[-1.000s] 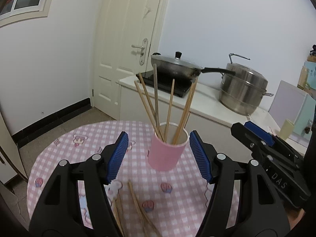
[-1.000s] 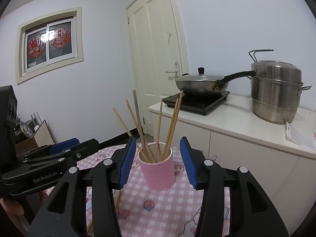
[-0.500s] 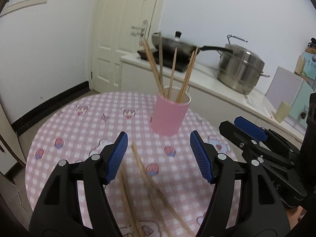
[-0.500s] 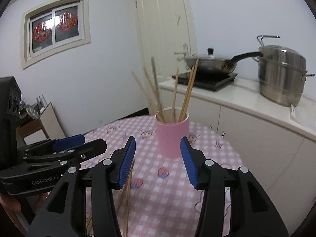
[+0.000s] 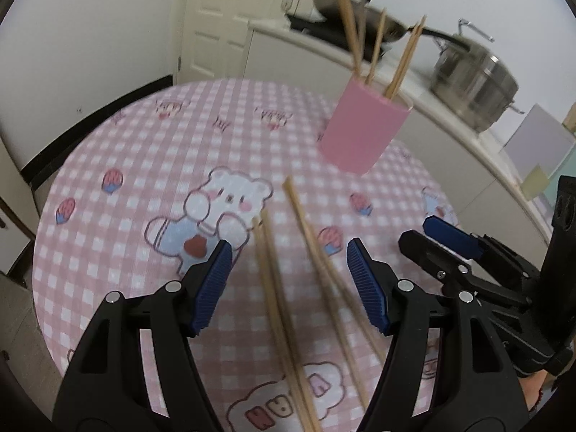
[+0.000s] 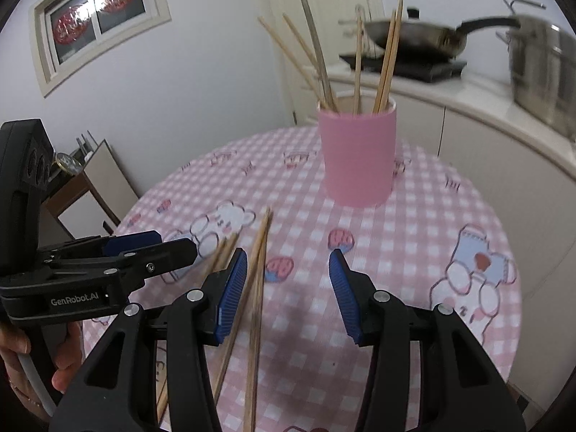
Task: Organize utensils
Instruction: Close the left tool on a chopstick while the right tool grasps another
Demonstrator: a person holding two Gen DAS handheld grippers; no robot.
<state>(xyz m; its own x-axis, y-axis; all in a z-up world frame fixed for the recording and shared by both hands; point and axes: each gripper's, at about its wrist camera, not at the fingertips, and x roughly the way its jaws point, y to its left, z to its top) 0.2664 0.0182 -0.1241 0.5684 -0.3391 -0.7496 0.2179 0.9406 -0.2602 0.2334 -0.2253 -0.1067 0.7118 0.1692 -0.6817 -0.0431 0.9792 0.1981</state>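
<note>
Checked tablecloth [image 5: 151, 151], blurred loose chopsticks [image 5: 273, 288], bottom-edge cropped

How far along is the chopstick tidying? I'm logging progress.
Done: several chopsticks stand in the pink cup. In hand: nothing; left tongs and right tongs are open. Left: loose chopsticks lying on the table.

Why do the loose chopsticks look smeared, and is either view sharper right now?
Left wrist: motion blur smears the chopsticks, cup and counter; the left gripper stays crisp. Right wrist: the cup is sharper, the chopsticks still streaked, the right gripper crisp. Fisheye bends the edges in both.
</note>
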